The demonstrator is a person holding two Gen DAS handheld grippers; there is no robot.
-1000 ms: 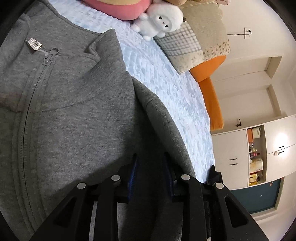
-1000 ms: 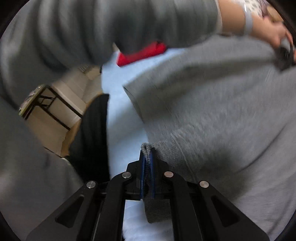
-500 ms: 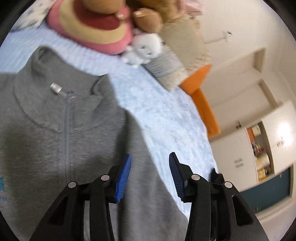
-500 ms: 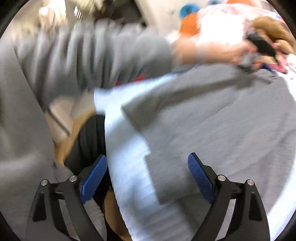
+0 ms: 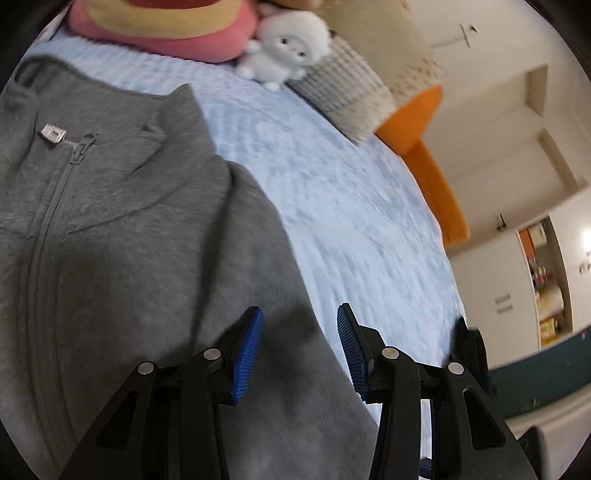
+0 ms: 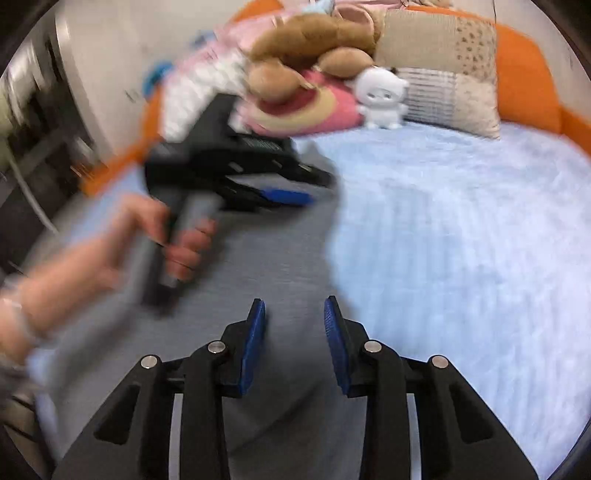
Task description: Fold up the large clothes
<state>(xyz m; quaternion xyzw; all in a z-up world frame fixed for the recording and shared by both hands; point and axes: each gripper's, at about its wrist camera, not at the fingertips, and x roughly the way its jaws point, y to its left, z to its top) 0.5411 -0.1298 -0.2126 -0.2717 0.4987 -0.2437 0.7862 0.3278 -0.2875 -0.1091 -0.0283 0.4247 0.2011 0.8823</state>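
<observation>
A grey zip-neck sweater lies flat on the pale blue bed, its collar toward the plush toys. My left gripper hovers open over the sweater's right shoulder edge, with nothing pinched between its blue pads. In the right wrist view the sweater shows blurred. A hand holds the left gripper above it. My right gripper hangs over the sweater's lower part. Its jaws are closing, the cloth lies below the gap, and the pads touch nothing.
Plush toys crowd the head of the bed: a white lamb, a pink cushion, a brown bear. Patchwork pillows lean on the orange bed surround. White cupboards stand to the right.
My right gripper let go of the grey sleeve end, opened wide, swung across toward the bed's head, and its jaws have narrowed. My left gripper opened off the sleeve fold.
</observation>
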